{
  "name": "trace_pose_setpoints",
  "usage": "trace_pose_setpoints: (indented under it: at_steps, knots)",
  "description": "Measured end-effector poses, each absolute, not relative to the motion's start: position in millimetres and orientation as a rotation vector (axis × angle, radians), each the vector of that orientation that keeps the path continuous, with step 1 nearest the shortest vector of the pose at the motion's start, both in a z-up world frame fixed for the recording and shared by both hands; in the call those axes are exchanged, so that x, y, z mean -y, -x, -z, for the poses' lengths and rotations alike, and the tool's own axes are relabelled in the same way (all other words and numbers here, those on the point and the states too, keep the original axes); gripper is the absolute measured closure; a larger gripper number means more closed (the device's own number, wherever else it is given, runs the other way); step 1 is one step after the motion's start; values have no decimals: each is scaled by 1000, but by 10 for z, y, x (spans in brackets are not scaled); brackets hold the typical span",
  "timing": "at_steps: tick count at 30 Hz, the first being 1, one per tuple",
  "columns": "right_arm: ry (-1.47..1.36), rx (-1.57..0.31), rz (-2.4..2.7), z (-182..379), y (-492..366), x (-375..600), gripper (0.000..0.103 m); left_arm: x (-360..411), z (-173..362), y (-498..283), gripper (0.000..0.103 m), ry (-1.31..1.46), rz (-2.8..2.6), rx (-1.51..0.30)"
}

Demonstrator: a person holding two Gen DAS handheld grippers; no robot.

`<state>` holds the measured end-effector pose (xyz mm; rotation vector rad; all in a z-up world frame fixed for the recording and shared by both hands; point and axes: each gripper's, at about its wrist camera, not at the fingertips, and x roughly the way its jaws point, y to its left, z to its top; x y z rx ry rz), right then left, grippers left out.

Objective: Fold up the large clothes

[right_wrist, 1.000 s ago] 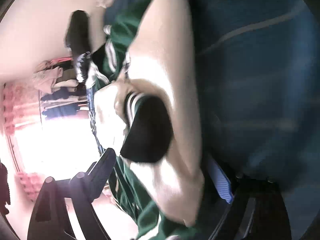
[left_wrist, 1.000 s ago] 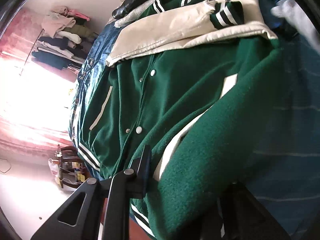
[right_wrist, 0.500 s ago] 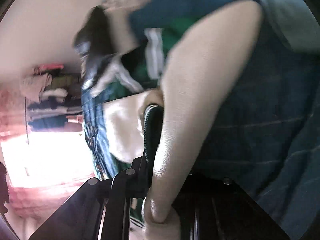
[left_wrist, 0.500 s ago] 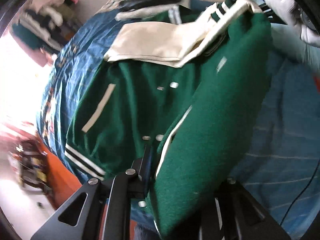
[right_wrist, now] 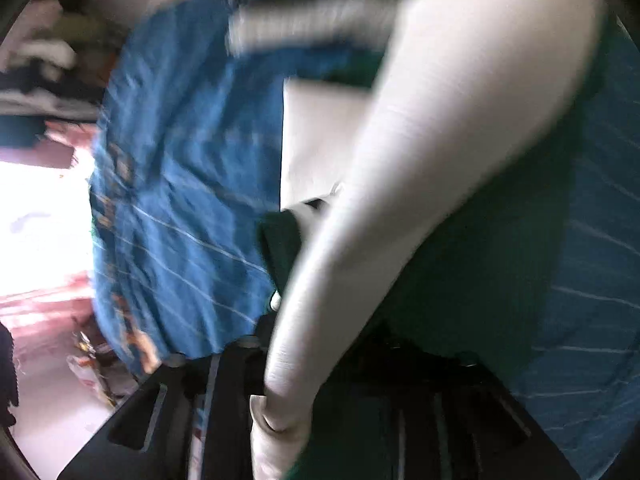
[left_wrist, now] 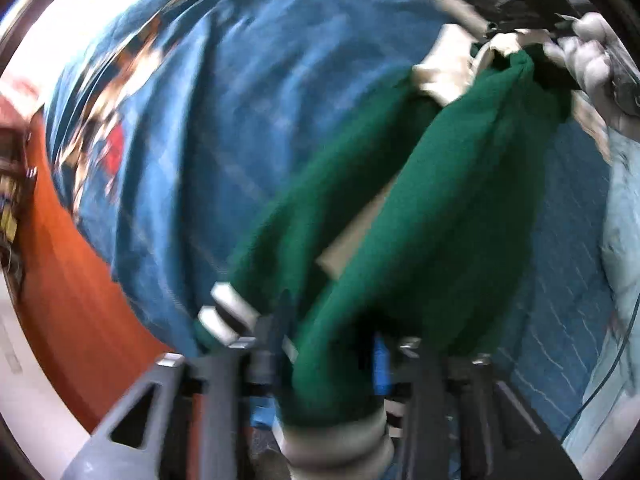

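The green varsity jacket (left_wrist: 440, 208) hangs as a bunched band over the blue bedspread (left_wrist: 240, 120). Its striped hem (left_wrist: 224, 316) sits by my left gripper (left_wrist: 336, 340), whose jaws are opening with the green cloth still pinched between them. The far end gathers at my right gripper (left_wrist: 516, 46), carried by a gloved hand (left_wrist: 588, 60). In the right wrist view, the jacket's cream sleeve (right_wrist: 420, 200) and green body (right_wrist: 460, 280) run between the fingers of the right gripper (right_wrist: 344, 360); its jaws are opening too. Both views are motion-blurred.
The bedspread (right_wrist: 180, 200) covers the bed under both grippers. An orange-red bed side (left_wrist: 80, 280) drops to the floor at the left. Pale blue cloth (left_wrist: 624, 240) lies at the right edge. A blurred clothes rack (right_wrist: 48, 60) stands by the bright window.
The jacket lay spread flat, buttons up; now it is lifted and gathered between the two grippers. Both grippers swept quickly sideways across the bed, and the left one rolled.
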<state>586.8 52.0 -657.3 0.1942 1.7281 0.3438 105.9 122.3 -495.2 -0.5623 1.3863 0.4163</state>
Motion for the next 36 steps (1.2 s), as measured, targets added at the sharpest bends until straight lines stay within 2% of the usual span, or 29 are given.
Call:
trace_pose_setpoints:
  at_steps: [2, 3, 5, 8, 13, 15, 16, 17, 18, 19, 22, 25, 29, 31, 34, 35, 36]
  knots:
    - [-274, -1739, -385, 6688, -5840, -534, 39, -1444, 4941, -884, 21, 602, -460, -1362]
    - [-357, -1742, -434, 6672, -5823, -495, 38, -1561, 4901, -752, 18, 629, -487, -1344]
    - [-458, -1749, -502, 6619, -5754, -339, 37, -1680, 4849, -558, 18, 685, -503, -1319]
    - [-461, -1724, -522, 6426, -5632, -1, 30, -1704, 4875, -417, 18, 754, -524, -1319]
    - [-398, -1715, -444, 6351, -5384, 831, 30, -1364, 5122, -677, 18, 749, -511, -1369]
    - [-399, -1729, -416, 6415, -5298, 1173, 30, -1195, 5311, -833, 24, 706, -516, -1422]
    - [-396, -1742, -399, 6473, -5265, 1327, 30, -1136, 5402, -885, 64, 671, -545, -1442]
    - [-394, -1752, -376, 6539, -5237, 1476, 30, -1080, 5466, -920, 73, 662, -552, -1437]
    - [-395, -1758, -359, 6600, -5222, 1602, 30, -1079, 5451, -936, 77, 653, -577, -1429]
    - [-398, -1760, -350, 6623, -5224, 1694, 30, -1102, 5411, -938, 84, 657, -587, -1409]
    - [-436, -1721, -381, 6698, -5374, 1971, 30, -1333, 5313, -912, 85, 689, -628, -1348]
    - [-456, -1645, -435, 6873, -5683, 2040, 13, -1455, 5461, -964, 85, 710, -625, -1371]
    - [-515, -1592, -477, 7341, -6235, 2050, 12, -1400, 5533, -996, 83, 674, -606, -1399]
    - [-631, -1597, -467, 7649, -6466, 2074, 12, -1405, 5526, -963, 83, 678, -605, -1396]
    - [-761, -1518, -487, 7756, -6574, 2073, 12, -1403, 5520, -973, 83, 672, -605, -1409]
    - [-744, -1507, -490, 7735, -6557, 2044, 25, -1425, 5522, -966, 83, 672, -603, -1415]
    - [-764, -1504, -487, 7725, -6502, 2068, 60, -1456, 5524, -984, 83, 673, -597, -1420]
